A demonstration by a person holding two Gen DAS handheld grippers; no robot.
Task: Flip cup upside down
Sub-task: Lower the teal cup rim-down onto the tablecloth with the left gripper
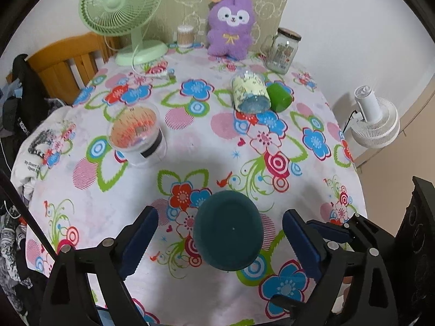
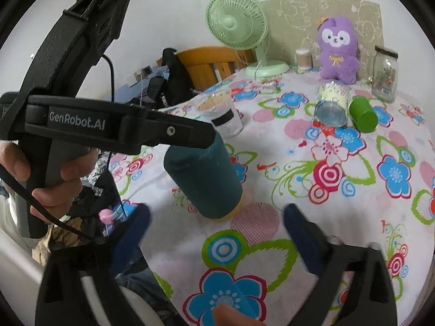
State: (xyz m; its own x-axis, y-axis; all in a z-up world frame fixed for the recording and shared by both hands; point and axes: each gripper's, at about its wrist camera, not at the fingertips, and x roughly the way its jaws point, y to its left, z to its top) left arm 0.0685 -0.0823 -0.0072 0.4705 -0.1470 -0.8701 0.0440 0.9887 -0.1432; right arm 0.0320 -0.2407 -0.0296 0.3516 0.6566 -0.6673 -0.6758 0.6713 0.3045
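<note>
So the dark teal cup [image 1: 227, 230] is seen standing upside down on the floral tablecloth [image 1: 206, 146], flat base up in the left wrist view, and a yellowish rim can be made out at the bottom where it meets the cloth in the right wrist view [image 2: 206, 179]. The left gripper [image 1: 220, 240] is spread wide around it, with a blue pad [image 1: 138, 240] on each side and a clear gap left between pads and cup, so nothing is being gripped. From the right wrist view, that left gripper [image 2: 214, 138] is seen coming in from the left just above the cup, held in a hand [image 2: 46, 179]; whether it touches the cup top can't be told. The right gripper [image 2: 217, 233] is also held wide apart, near the cup but not touching it. Further back, a clear plastic cup [image 1: 137, 133] is stood upright, a patterned cup [image 1: 251, 92] is lying on its side, and a green cup [image 1: 280, 96] is lying just beside it. A green fan [image 1: 122, 13], a purple plush toy [image 1: 231, 27] and a glass jar [image 1: 284, 50] are lined up at the far edge.
</note>
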